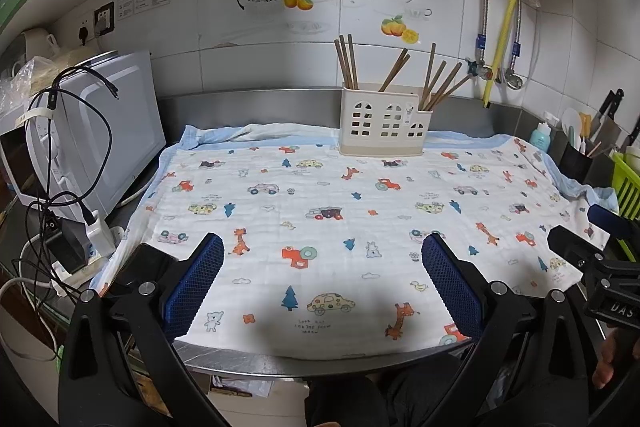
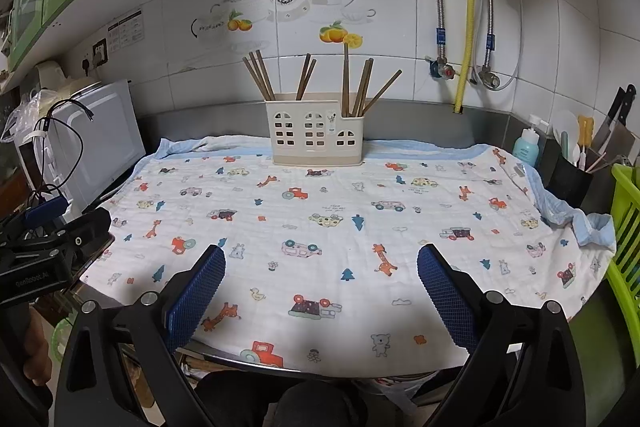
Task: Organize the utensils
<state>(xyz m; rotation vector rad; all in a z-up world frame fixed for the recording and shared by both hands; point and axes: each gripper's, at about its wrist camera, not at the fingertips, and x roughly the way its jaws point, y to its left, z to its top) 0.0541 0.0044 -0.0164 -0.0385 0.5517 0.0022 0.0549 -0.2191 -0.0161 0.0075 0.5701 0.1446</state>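
Chopsticks: brown wooden chopsticks point(image 1: 394, 71) stood upright or leaning in the holder, in three loose groups — one at its left end, one near the middle, one in the lower right compartment.
Holder: the cream plastic utensil holder point(image 1: 384, 125) with window-shaped cutouts stood at the back of the counter, on the far edge of the cloth, close to the steel backsplash.
Cloth: the white printed cloth point(image 1: 320, 227) with cars, giraffes and trees showed no loose utensil anywhere on it.
Left gripper: the left gripper point(image 1: 323, 283) hung over the near edge of the cloth, jaws spread wide, nothing between its blue pads point(image 1: 196, 283).
Right gripper: the right gripper point(image 2: 321, 291) was likewise spread and empty, well apart from the holder.
Progress: judged done or nearly so; every chopstick in view sat in the holder.
Left to do: possibly regrouping chopsticks between compartments; the pictures cannot settle that.
Surroundings: a white microwave point(image 1: 108, 131) stood left of the cloth, a knife block and dish soap to the right.
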